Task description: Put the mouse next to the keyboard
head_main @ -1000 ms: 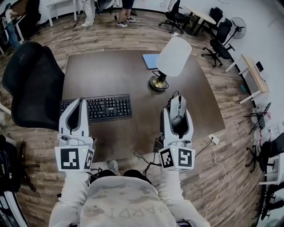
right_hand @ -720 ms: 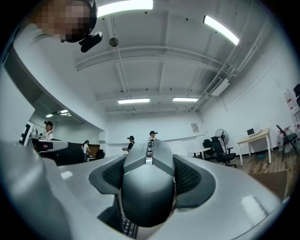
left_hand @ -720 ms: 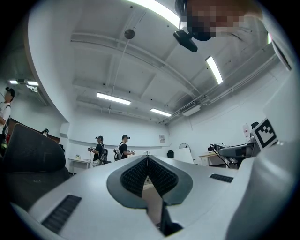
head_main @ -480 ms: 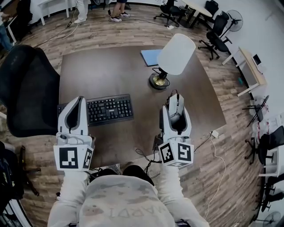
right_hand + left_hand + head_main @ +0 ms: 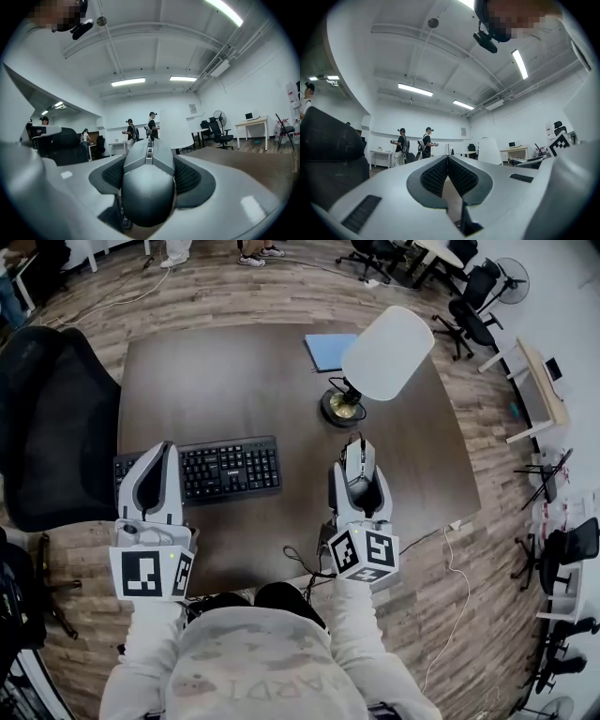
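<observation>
- Clamping the grey mouse [image 5: 357,468] in the right gripper [image 5: 357,456], padded jaws pressed against both flanks, scroll wheel facing away down the jaws.
- Holding it over the dark table [image 5: 234,381], right of the black keyboard [image 5: 220,468] and well apart from it, just in front of the lamp [image 5: 384,352] and its brass base. No telling from here whether touching the tabletop or hanging just above it.
- Trailing a thin cable [image 5: 362,437] off the mouse's nose, toward the lamp.
- Over on the other side: pinched right together with nothing between the pads, the left gripper [image 5: 159,454], poised above the keyboard's left end.
- Further back on the table, beside the white lampshade: a blue folder [image 5: 328,350], lying flat.
- Off the table's left edge: a black office chair [image 5: 47,427].
- Far across the room, caught in both gripper views: people [image 5: 152,124] standing near the back wall.
</observation>
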A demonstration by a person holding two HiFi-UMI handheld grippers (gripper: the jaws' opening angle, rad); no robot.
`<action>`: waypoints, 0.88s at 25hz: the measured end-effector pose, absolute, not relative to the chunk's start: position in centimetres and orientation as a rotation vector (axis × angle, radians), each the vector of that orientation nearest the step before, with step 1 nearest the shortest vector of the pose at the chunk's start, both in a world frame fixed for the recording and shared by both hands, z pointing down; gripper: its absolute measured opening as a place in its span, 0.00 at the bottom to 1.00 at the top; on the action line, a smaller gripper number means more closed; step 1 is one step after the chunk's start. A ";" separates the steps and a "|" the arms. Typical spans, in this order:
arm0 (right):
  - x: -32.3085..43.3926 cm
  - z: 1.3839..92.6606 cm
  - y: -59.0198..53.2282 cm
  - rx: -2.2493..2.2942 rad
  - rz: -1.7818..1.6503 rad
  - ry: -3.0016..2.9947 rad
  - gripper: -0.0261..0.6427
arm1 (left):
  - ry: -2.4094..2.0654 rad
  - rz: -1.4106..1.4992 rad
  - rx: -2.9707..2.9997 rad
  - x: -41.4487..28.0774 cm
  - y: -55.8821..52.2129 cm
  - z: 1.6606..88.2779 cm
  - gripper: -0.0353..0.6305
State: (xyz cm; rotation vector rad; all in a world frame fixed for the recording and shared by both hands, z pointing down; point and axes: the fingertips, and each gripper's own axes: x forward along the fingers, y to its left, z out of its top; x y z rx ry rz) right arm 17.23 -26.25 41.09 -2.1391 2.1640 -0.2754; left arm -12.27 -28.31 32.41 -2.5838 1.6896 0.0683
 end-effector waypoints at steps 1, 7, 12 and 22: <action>17.3 41.8 -26.8 -2.142 -0.298 2.177 0.50 | 1.698 0.061 -2.582 -12.1 -28.7 32.6 0.06; 17.7 45.8 -30.1 -2.146 -0.415 2.263 0.50 | 1.748 0.031 -2.580 -11.2 -30.9 33.9 0.06; 17.7 48.7 -32.4 -2.124 -0.519 2.317 0.50 | 1.795 0.003 -2.568 -10.7 -32.2 34.9 0.06; 16.3 55.0 -35.1 -2.083 -0.727 2.458 0.50 | 1.913 -0.040 -2.522 -11.2 -33.3 36.8 0.06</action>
